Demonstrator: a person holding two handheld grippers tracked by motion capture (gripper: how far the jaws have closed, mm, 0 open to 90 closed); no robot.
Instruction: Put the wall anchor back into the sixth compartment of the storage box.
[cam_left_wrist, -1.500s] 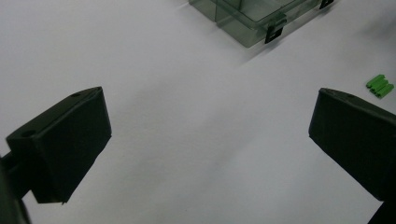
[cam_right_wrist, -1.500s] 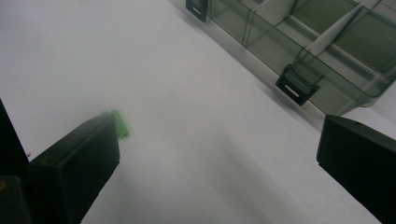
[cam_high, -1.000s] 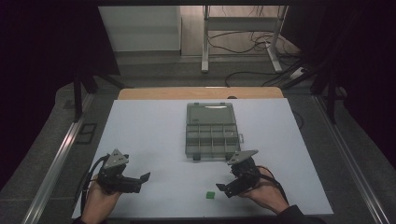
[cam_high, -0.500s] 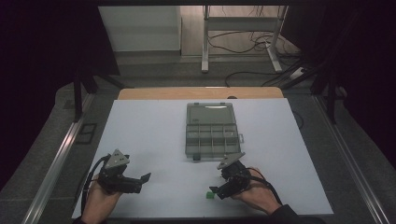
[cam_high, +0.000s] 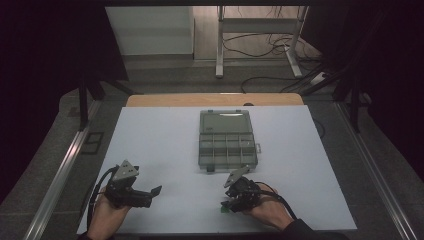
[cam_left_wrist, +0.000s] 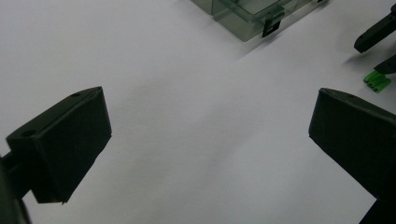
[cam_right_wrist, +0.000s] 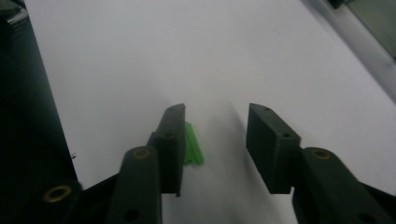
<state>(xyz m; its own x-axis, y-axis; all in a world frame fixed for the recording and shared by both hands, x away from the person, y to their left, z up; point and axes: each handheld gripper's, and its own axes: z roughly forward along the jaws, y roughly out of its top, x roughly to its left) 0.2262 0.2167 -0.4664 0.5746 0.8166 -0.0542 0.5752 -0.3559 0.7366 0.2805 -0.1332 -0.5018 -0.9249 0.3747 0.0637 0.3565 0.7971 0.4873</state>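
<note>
Green plastic, a small ribbed piece (cam_right_wrist: 192, 144), lies on the white tabletop (cam_high: 165, 145) near its front edge, between the jaws of the right gripper (cam_right_wrist: 215, 140) and against one of them. Those jaws have just been closing but do not yet pinch it. Off to the side, the left gripper (cam_left_wrist: 205, 140) hovers, jaws spread wide over bare tabletop. A compartment box (cam_high: 227, 145) sits mid-table.

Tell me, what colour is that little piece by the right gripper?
Bright green piece; clearest in the right gripper view.

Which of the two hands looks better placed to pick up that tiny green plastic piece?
The right gripper: its jaws, just closing, straddle the small green plastic piece, not yet pinched. The left gripper waits open, far off.
</note>
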